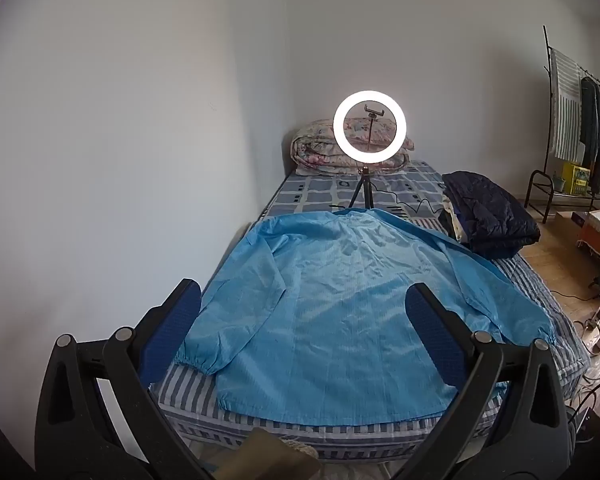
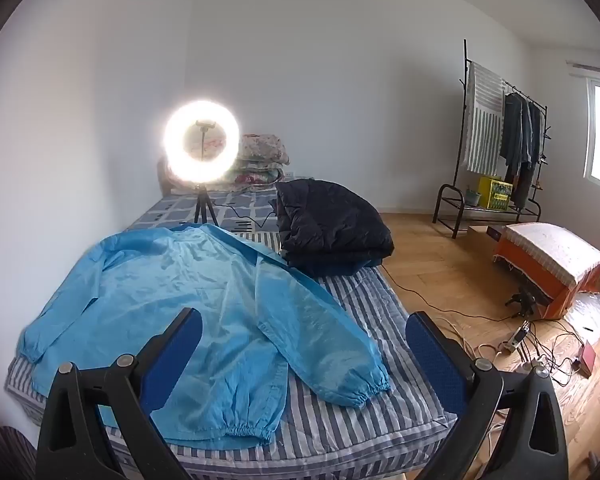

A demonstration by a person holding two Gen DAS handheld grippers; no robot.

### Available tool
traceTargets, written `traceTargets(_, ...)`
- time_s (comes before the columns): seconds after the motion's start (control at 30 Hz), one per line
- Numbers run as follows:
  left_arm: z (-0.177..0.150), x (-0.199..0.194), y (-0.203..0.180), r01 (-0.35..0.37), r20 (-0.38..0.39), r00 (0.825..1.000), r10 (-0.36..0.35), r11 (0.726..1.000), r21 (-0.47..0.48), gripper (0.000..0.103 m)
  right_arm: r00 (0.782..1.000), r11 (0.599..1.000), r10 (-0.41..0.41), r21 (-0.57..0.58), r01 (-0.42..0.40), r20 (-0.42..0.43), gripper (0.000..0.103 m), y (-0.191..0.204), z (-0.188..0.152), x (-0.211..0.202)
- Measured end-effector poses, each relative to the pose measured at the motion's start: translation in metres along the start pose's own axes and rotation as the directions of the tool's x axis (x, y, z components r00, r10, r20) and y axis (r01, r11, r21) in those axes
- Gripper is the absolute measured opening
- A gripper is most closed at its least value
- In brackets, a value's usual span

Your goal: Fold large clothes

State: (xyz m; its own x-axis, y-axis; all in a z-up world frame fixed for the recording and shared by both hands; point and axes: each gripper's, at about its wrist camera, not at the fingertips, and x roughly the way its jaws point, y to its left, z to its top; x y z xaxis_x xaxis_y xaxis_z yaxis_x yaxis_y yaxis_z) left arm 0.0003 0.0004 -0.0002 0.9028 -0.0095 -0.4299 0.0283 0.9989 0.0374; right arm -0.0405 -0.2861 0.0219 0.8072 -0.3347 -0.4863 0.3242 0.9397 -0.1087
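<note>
A large light-blue jacket [image 1: 332, 300] lies spread flat, back side up, on a striped bed [image 1: 188, 396], with both sleeves stretched along its sides. In the right wrist view the same jacket [image 2: 172, 292] fills the left half of the bed [image 2: 356, 420], its right sleeve cuff [image 2: 356, 388] near the front corner. My left gripper [image 1: 304, 308] hovers open above the jacket's lower half, nothing between its blue pads. My right gripper [image 2: 304, 336] is also open, held over the right sleeve and the bed's near edge, apart from the cloth.
A lit ring light on a tripod [image 1: 370, 132] stands on the bed behind the jacket's collar. A folded dark quilted jacket [image 1: 488, 220] lies at the bed's right side. Rolled floral bedding [image 1: 320, 152], a clothes rack [image 2: 496, 152], an orange stool [image 2: 548, 264] and floor cables [image 2: 540, 348] surround the bed.
</note>
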Motion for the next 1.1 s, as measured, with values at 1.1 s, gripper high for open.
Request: traceTargets(1.1, 0.010, -0.025, 0.012, -0.044, 0.044, 0.998, 0.046, 0.998, -0.033, 0.103, 1.000, 1.000, 0.010, 0.000, -0.010, 0.018, 0.103, 0.012, 0.003, -0.012)
